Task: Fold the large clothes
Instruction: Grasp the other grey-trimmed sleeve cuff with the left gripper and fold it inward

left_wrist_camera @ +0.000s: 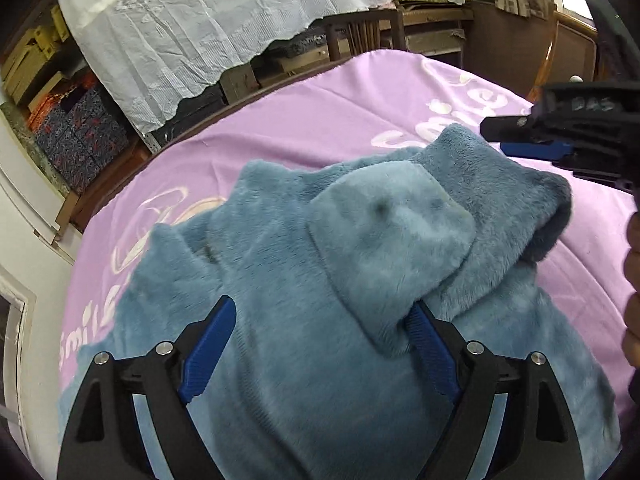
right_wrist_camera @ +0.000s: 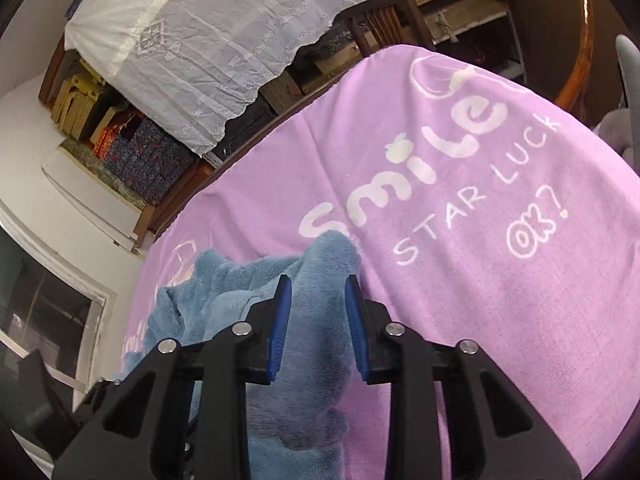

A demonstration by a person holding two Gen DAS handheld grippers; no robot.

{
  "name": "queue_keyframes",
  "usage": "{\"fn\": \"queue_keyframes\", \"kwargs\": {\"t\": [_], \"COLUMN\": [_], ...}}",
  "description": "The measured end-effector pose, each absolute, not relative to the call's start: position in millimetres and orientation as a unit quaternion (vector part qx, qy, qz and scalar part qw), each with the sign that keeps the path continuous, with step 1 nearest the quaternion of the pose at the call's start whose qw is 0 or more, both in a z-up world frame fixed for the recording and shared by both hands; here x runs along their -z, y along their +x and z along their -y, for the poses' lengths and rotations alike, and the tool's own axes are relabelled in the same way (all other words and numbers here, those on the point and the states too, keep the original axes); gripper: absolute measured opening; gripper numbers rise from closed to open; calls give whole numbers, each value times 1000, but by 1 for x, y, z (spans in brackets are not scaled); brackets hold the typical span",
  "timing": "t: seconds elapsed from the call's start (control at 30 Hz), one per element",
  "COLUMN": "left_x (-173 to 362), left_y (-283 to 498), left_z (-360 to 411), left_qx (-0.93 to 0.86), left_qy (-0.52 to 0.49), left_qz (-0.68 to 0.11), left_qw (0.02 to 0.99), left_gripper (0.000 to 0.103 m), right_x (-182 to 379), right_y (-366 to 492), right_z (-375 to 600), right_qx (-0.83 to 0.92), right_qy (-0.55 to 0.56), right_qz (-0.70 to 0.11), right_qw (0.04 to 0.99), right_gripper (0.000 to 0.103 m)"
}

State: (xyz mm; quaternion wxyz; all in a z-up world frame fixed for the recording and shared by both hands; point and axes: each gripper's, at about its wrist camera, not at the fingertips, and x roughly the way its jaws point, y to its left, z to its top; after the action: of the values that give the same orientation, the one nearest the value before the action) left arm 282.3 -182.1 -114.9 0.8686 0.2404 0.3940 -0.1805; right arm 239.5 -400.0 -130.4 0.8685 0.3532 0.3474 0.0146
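Observation:
A blue fleece garment (left_wrist_camera: 360,248) lies bunched on a purple blanket (left_wrist_camera: 304,112) printed with white words. One flap is folded over its middle, and a hood-like opening faces right. My left gripper (left_wrist_camera: 320,308) hovers low over the garment, jaws wide open, with the folded flap's edge against its right finger and nothing gripped. My right gripper (right_wrist_camera: 318,282) is shut on a raised ridge of the garment (right_wrist_camera: 320,320), fleece filling the gap between its blue pads. In the left wrist view the right gripper (left_wrist_camera: 493,137) sits at the garment's far right corner.
The blanket (right_wrist_camera: 500,280) covers a round wooden table whose rim (right_wrist_camera: 580,68) shows at the far right. Behind stand a wooden chair (right_wrist_camera: 384,20), shelves under a white lace cloth (left_wrist_camera: 200,32) and patterned boxes (left_wrist_camera: 80,136). A person's hand (left_wrist_camera: 632,248) is at the right edge.

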Motion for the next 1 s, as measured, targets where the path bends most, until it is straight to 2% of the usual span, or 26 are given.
{"fn": "queue_keyframes", "kwargs": {"t": [0.23,0.33,0.43,0.5,0.53,0.8,0.9,0.97,1.0], "left_x": [123,124,117,111,108,56,54,62,71], "left_y": [285,300,310,315,316,296,287,286,286], "left_z": [210,210,200,191,187,124,99,88,81], "left_qx": [185,173,175,176,176,132,112,99,97], "left_qy": [284,263,223,198,187,103,87,88,83], "left_qz": [-372,-379,-386,-391,-392,-335,-327,-336,-350], "left_qw": [864,870,878,881,883,927,934,933,928], "left_gripper": [87,85,55,16,9,9,9,12,19], "right_x": [130,131,131,132,133,125,121,121,121], "right_y": [237,236,235,235,235,237,237,238,239], "right_z": [400,400,404,405,404,385,373,364,359], "right_qx": [-21,-19,-14,-13,-15,-48,-57,-67,-71], "right_qy": [362,366,373,376,375,347,325,309,303], "right_qz": [-345,-346,-343,-343,-344,-339,-341,-347,-352], "right_qw": [866,864,862,861,860,873,880,883,883], "right_gripper": [28,27,27,27,27,24,24,24,24]}}
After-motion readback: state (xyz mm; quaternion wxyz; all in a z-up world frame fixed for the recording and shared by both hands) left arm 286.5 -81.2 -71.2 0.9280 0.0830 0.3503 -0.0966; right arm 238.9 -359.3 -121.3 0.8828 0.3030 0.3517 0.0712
